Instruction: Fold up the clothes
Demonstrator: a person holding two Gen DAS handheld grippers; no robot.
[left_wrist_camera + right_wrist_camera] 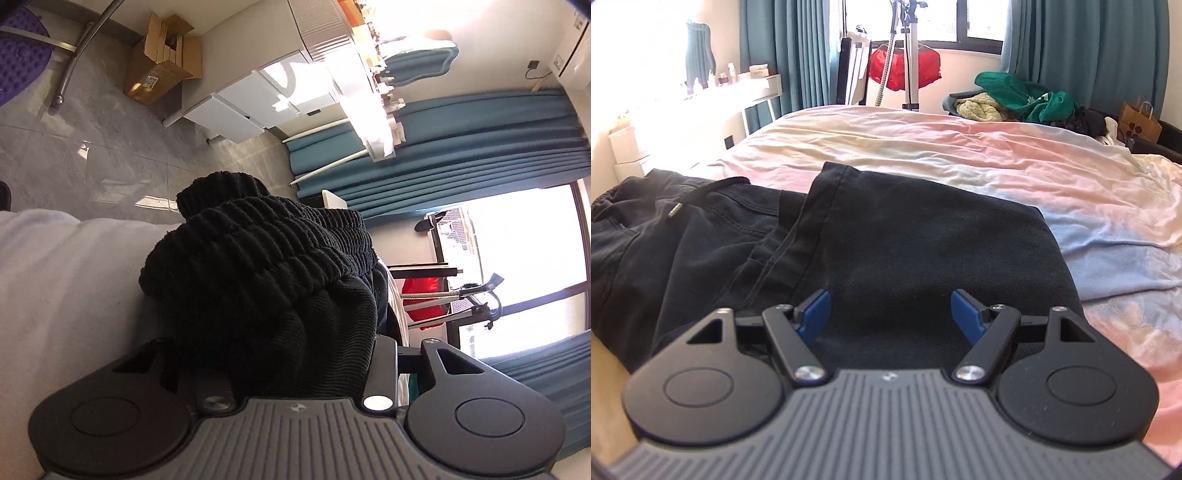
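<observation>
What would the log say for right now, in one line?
task: fold clothes | left tool: shut on black pants waistband | right tool: open, above pants | bed: pants partly folded

There is one pair of black cotton trousers on one big bed with a pink and blue sheet. There are two blue jaw pads over the trousers. One red cloth hangs by the window. One brown paper bag stands far back. One brown cardboard box sits on the grey floor.
</observation>
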